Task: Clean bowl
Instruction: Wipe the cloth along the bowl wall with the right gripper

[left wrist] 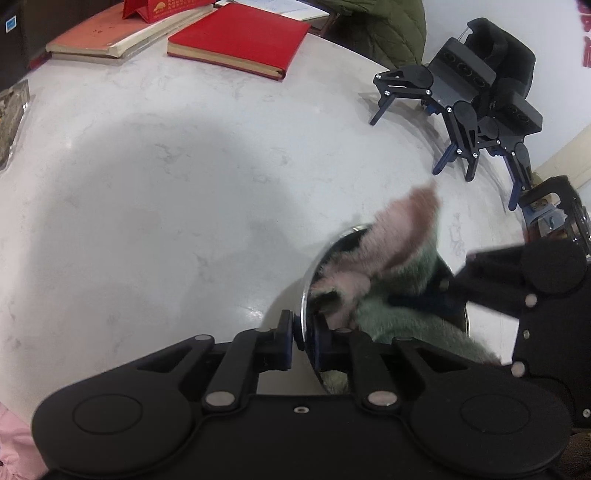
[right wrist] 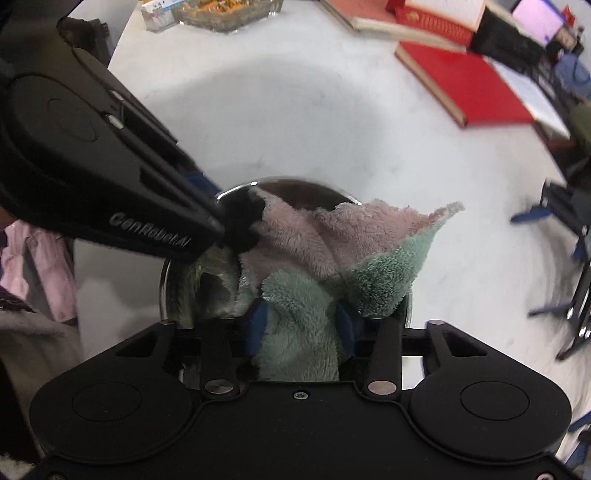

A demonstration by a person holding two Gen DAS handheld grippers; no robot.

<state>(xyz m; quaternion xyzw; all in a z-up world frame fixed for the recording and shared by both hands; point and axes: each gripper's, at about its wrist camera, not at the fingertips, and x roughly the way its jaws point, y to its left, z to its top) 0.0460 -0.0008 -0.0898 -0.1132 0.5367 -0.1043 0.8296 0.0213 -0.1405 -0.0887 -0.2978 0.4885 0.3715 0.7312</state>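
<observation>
A shiny steel bowl (left wrist: 313, 284) stands on the white marble table (left wrist: 147, 184). My left gripper (left wrist: 303, 332) is shut on its near rim, one blue pad outside the wall and one inside. A fluffy pink-and-green cloth (left wrist: 399, 240) is stuffed into the bowl, with a pink corner sticking up over the rim. In the right wrist view my right gripper (right wrist: 301, 321) has its blue pads pressed on the green bunch of the cloth (right wrist: 332, 240) above the bowl (right wrist: 288, 182). The left gripper (right wrist: 236, 225) reaches in from the upper left to the rim.
Red books (left wrist: 240, 37) lie at the table's far edge. Spare black grippers with blue tips (left wrist: 461, 103) stand at the far right. A glass dish of snacks (right wrist: 225, 14) sits at the far side. A pink garment (right wrist: 37, 266) hangs at the left.
</observation>
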